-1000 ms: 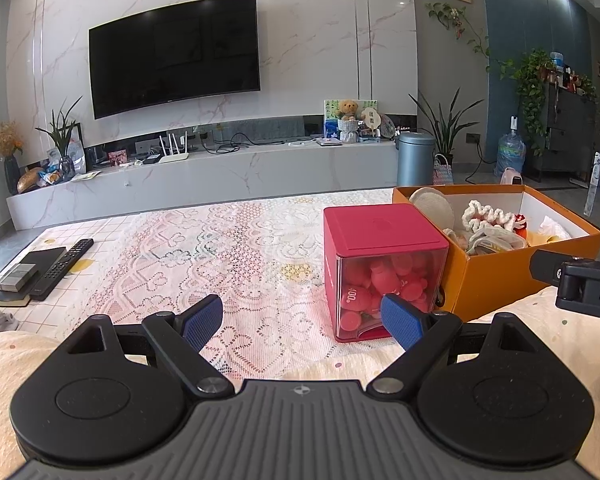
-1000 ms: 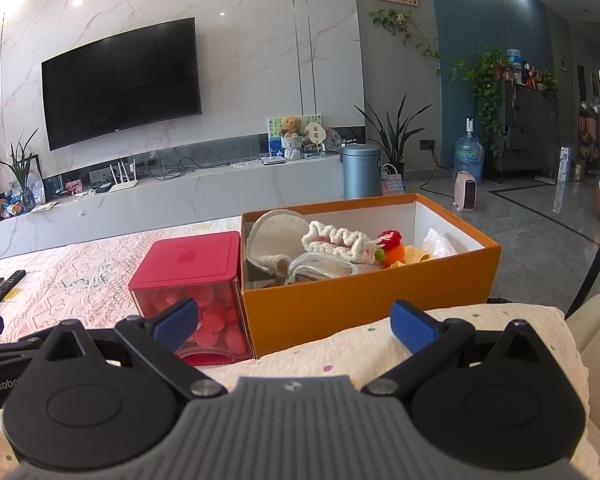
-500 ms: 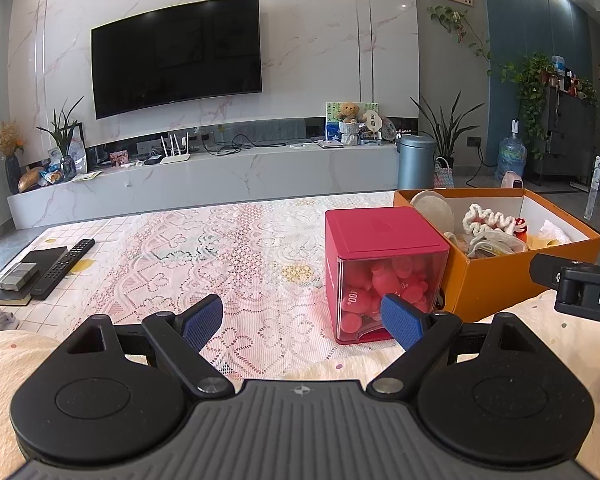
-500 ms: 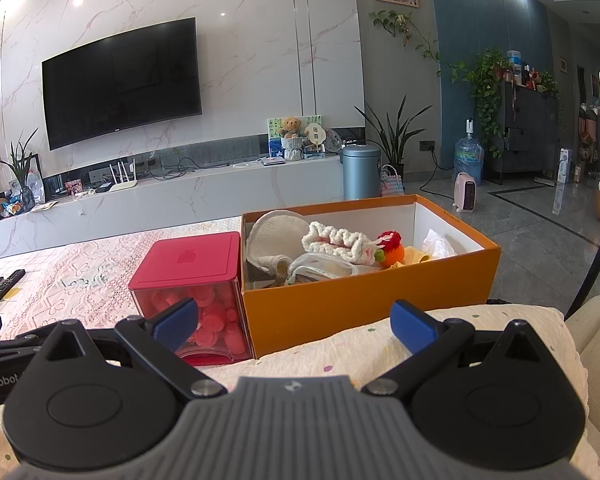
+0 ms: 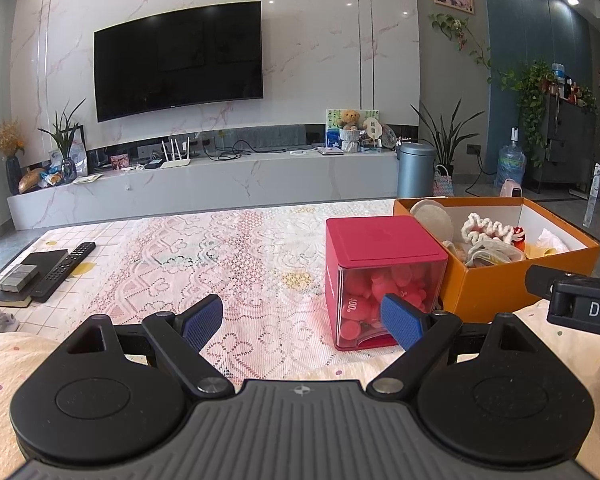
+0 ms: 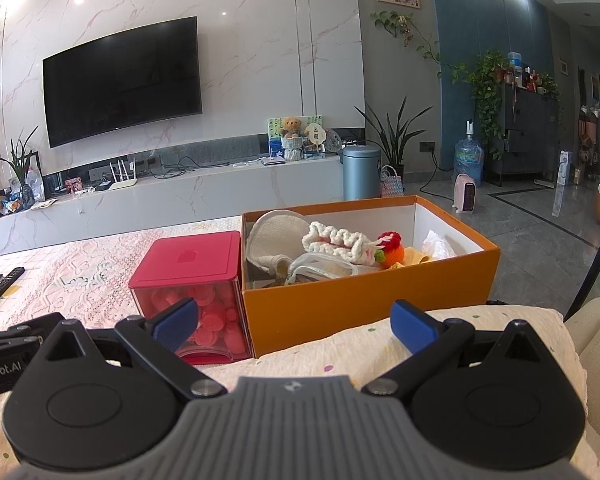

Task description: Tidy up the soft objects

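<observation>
- Left claw [image 5: 302, 320] level, fingers spread, holding nothing, just left of orange box [image 5: 496, 292].
- Right claw [image 6: 296, 322] likewise spread, facing orange box; crochet toy [image 6: 334, 242] inside it.
- Red box [image 6: 192, 276] touching orange box's left side.

left gripper [image 5: 302, 318] view shifted slightly

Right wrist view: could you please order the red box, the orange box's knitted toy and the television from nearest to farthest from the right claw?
1. Red box, just ahead, left.
2. Knitted toy, inside the orange box, right.
3. Television, far wall, left.
</observation>
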The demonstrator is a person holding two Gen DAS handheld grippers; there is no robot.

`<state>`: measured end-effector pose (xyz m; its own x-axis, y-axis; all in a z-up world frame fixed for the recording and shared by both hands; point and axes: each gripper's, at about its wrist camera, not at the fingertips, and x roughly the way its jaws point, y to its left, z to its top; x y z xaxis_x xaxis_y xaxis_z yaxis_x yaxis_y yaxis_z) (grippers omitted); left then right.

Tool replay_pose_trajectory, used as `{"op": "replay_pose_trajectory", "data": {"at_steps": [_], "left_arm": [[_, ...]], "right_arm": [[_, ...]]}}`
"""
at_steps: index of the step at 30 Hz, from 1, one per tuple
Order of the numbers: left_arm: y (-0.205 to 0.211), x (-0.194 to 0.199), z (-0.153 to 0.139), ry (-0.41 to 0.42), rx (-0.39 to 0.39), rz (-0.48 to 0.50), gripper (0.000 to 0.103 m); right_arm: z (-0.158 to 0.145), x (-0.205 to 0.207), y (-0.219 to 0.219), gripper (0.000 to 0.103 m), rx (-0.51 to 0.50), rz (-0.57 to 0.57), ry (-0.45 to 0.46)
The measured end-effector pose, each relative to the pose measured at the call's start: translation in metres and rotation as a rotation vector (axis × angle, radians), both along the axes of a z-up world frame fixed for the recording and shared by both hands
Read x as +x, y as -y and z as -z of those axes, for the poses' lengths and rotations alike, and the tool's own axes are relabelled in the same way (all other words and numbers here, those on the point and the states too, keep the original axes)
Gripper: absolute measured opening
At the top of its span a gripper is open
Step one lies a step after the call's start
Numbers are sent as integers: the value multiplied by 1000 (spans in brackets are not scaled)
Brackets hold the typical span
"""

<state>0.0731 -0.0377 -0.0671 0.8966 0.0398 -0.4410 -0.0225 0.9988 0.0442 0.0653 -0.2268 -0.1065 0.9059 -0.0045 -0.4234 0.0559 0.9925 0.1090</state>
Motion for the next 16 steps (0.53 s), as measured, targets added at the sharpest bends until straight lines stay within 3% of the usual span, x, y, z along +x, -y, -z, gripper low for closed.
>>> {"op": "replay_pose_trajectory", "data": {"at_steps": [16], "left_arm": [[-3, -1, 1, -5, -24, -3, 103]], "right_arm": [[1, 1, 3, 100, -15, -5, -6]]}}
